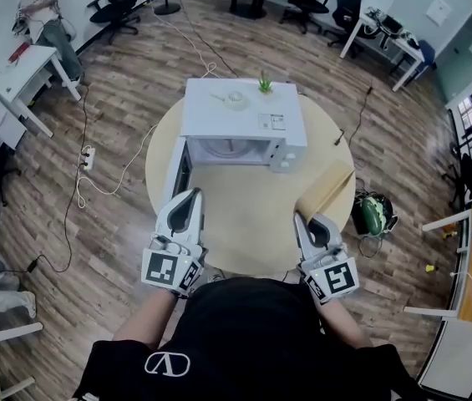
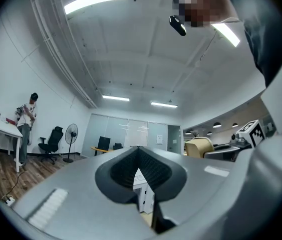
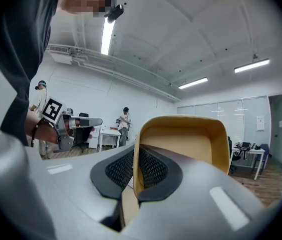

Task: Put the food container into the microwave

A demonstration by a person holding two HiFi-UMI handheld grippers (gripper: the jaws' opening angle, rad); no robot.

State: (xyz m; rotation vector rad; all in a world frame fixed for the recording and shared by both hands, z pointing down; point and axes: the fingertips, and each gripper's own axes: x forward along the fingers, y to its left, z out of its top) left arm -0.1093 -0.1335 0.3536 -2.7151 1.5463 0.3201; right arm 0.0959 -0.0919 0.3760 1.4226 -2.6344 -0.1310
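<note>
The right tongs [image 1: 301,219] are pinching 1 side wall of the tan food container [image 1: 329,189], holding it over the right part of the round table [image 1: 244,232]. So it's sitting in front of the white microwave [image 1: 244,111] and off to its right, not inside. The microwave's door [image 1: 177,174] is hanging open on the left. The left tongs [image 1: 192,195] are pressed together with nothing in them, hovering just by that door.

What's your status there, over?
Left hand-held gripper shut, empty. Right hand-held gripper shut on food container wall, short of the microwave. Door open, nothing blocking the opening.
</note>
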